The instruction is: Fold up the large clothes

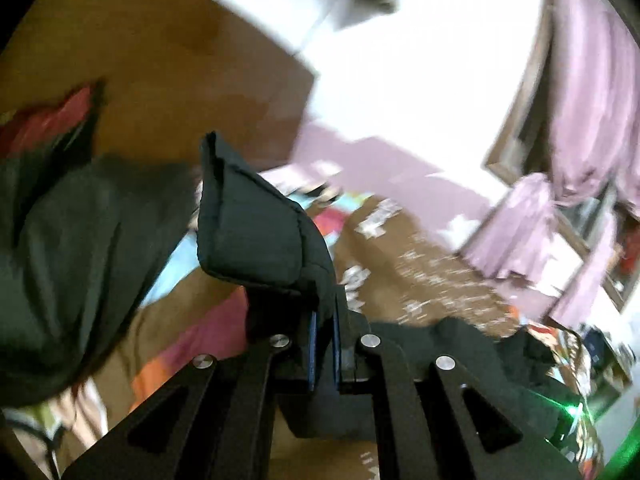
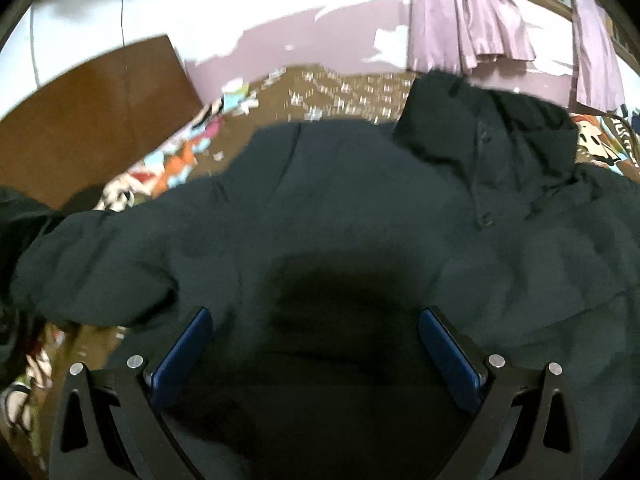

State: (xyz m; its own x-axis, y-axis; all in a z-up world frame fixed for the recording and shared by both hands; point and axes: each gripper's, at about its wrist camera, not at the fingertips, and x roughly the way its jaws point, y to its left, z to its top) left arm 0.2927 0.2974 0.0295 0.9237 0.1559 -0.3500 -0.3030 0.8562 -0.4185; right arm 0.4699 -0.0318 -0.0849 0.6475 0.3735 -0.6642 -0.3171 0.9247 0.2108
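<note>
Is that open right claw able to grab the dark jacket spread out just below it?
Probably yes. The right claw hangs open directly over the jacket, which lies spread on the patterned bedspread with nothing between them. The left claw already pinches a padded edge of it.

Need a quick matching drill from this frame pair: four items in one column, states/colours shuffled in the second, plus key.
Column 1
1. left hand-held gripper
2. right hand-held gripper
3. curtain
4. bedspread

Column 2
A. brown with a pale printed pattern
B. open, above the spread dark jacket
C. lilac, hanging by the window
D. shut on a padded edge of the jacket

Pairs: 1-D, 2-B, 3-C, 4-A
</note>
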